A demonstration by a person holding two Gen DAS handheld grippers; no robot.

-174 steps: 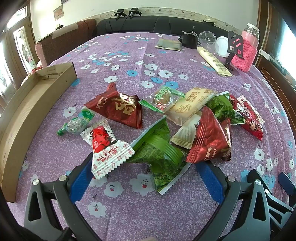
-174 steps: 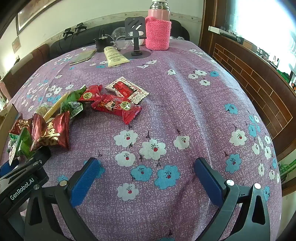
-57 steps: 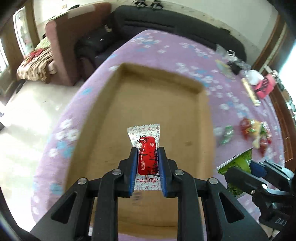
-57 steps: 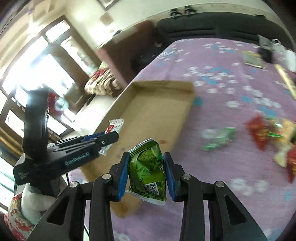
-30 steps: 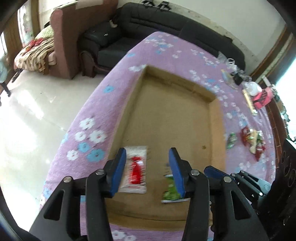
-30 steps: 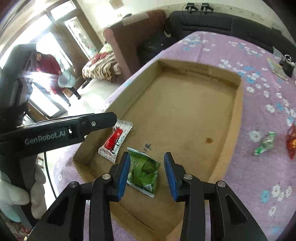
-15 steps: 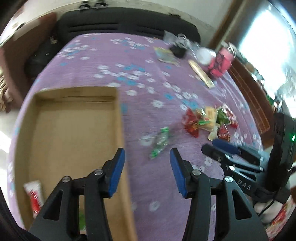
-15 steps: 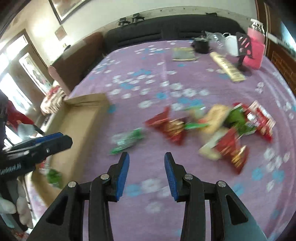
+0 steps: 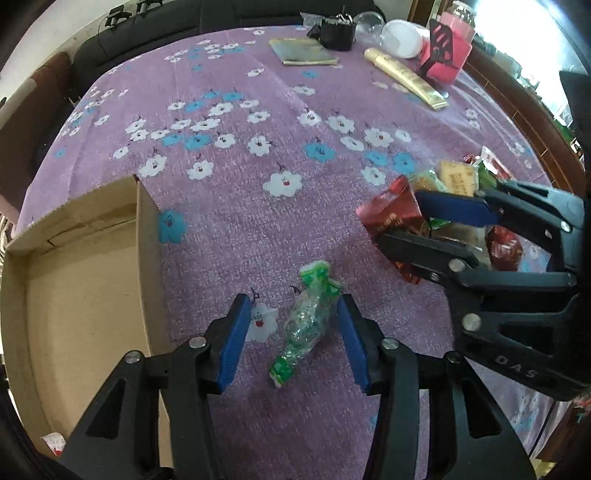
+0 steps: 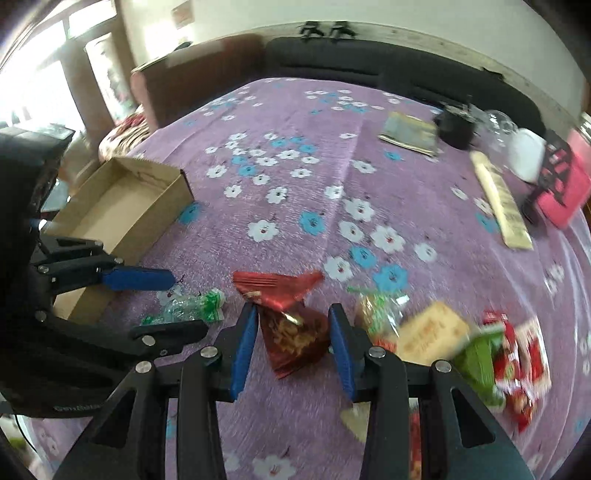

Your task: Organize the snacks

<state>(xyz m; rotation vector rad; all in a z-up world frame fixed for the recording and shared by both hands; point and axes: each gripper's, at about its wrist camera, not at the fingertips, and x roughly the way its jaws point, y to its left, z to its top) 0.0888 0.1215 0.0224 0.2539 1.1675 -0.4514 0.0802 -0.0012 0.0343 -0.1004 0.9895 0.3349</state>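
Observation:
A clear-and-green twisted candy (image 9: 306,325) lies on the purple flowered cloth, between the fingers of my left gripper (image 9: 293,306). Its jaws are closing, and the pads stand just clear of the wrapper. My right gripper (image 10: 291,325) is open and straddles a dark red triangular packet (image 10: 295,339). That packet (image 9: 391,214) also shows in the left wrist view, between the right gripper's blue pads. More snacks (image 10: 480,350) lie in a pile to the right. The open cardboard box (image 9: 74,295) sits at the left, with a red-and-white candy (image 9: 55,445) in its near corner.
At the table's far end stand a pink knitted bottle cover (image 9: 456,51), a black phone stand (image 9: 439,40), a gold tube (image 9: 406,79), a booklet (image 9: 303,51) and a black holder (image 9: 336,33). A dark sofa (image 10: 369,62) runs behind the table.
Both grippers swung away from the box, where the red-and-white candy and green packet stayed, and came down over the snacks. The left one now straddles the green candy, the right one the red packet.

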